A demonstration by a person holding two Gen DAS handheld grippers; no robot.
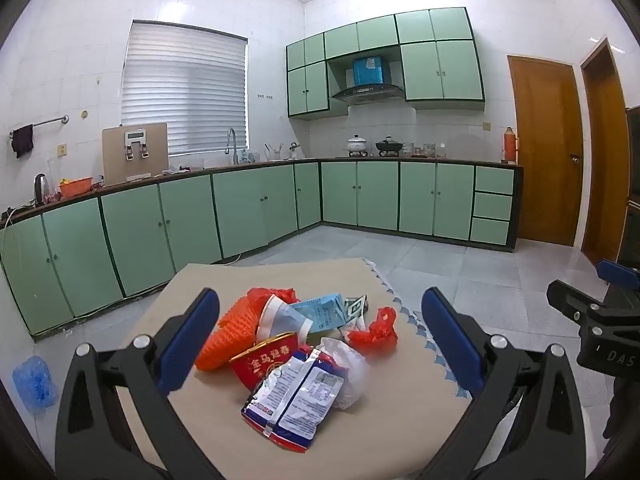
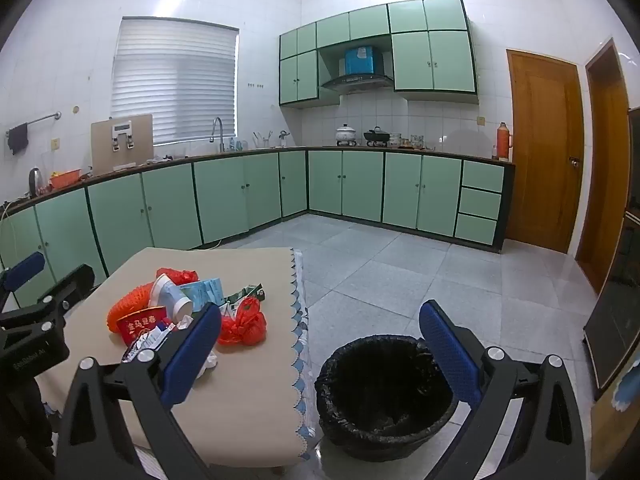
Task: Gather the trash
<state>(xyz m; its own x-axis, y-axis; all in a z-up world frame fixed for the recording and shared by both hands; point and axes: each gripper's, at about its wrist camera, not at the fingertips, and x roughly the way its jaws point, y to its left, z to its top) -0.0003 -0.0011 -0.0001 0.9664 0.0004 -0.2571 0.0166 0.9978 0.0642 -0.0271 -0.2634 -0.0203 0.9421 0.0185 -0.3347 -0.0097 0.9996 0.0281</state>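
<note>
Currently I hold both claws spread and empty: left claw point(image 1: 320, 332) faces the trash pile point(image 1: 296, 344) on the worktop point(image 1: 400, 420); right claw point(image 2: 320, 340) overlooks the bin point(image 2: 384, 396); next, grasp one wrapper

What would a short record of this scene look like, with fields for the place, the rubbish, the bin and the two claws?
place: kitchen with green cabinets and tiled floor
table: beige cloth-covered table
rubbish: pile on the table, with orange foam net, red paper bowl, snack wrapper, paper cup, blue carton, red plastic bag
bin: black-lined bin on the floor beside the table
left claw: open, empty, facing the pile
right claw: open, empty, facing the bin
</note>
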